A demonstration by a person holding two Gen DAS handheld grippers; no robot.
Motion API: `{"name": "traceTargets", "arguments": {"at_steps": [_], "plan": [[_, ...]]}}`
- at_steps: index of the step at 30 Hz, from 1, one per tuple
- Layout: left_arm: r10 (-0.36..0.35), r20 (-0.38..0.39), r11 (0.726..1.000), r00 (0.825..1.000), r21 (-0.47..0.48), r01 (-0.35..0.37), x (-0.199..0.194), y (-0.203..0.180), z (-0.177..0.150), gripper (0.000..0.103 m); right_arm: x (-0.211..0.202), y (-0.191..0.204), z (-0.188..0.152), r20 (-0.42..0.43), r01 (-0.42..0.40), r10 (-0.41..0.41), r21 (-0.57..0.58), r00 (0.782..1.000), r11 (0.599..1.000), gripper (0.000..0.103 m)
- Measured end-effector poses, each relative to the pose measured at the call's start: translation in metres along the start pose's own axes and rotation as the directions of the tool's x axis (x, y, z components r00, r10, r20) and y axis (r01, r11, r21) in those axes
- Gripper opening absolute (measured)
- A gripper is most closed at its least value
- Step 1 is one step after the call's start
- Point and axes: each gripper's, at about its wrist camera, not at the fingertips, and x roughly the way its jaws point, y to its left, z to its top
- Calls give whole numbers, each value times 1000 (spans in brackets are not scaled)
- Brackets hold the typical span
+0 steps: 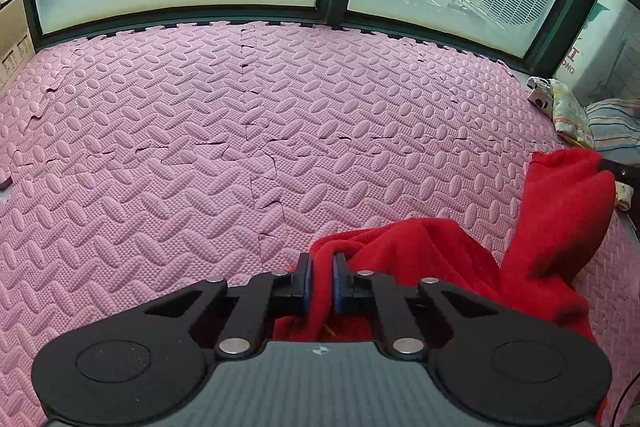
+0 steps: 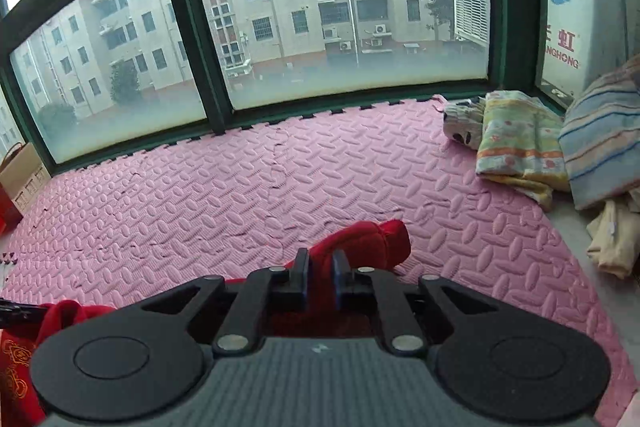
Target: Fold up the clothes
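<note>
A red fleece garment (image 1: 440, 251) hangs between my two grippers above the pink foam mat (image 1: 200, 131). My left gripper (image 1: 321, 263) is shut on a fold of the red garment at the lower middle of the left wrist view. The cloth rises to the right, where the tip of my right gripper (image 1: 612, 169) pinches it. In the right wrist view my right gripper (image 2: 321, 261) is shut on the red garment (image 2: 372, 239), whose bunched end sticks out past the fingers. More red cloth with gold embroidery (image 2: 16, 363) shows at the lower left.
A pile of folded patterned and striped clothes (image 2: 532, 143) lies at the mat's far right edge, also in the left wrist view (image 1: 576, 115). A cardboard box (image 2: 20, 175) stands at the far left. Dark-framed windows (image 2: 208, 67) close off the back.
</note>
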Motion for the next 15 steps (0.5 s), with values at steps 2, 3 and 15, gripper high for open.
{"name": "traceTargets", "arguments": {"at_steps": [2, 3, 15], "plan": [[0, 15, 1000, 1000, 11, 0, -9, -2, -3, 10, 0, -4, -11, -29, 44, -44, -18, 999, 999, 17], [0, 22, 1000, 1000, 16, 0, -14, -3, -5, 10, -5, 1, -13, -13, 45, -45, -44, 999, 998, 17], [-16, 79, 1000, 997, 16, 15, -44, -9, -17, 10, 14, 118, -15, -172, -395, 363, -226, 916, 890, 37]]}}
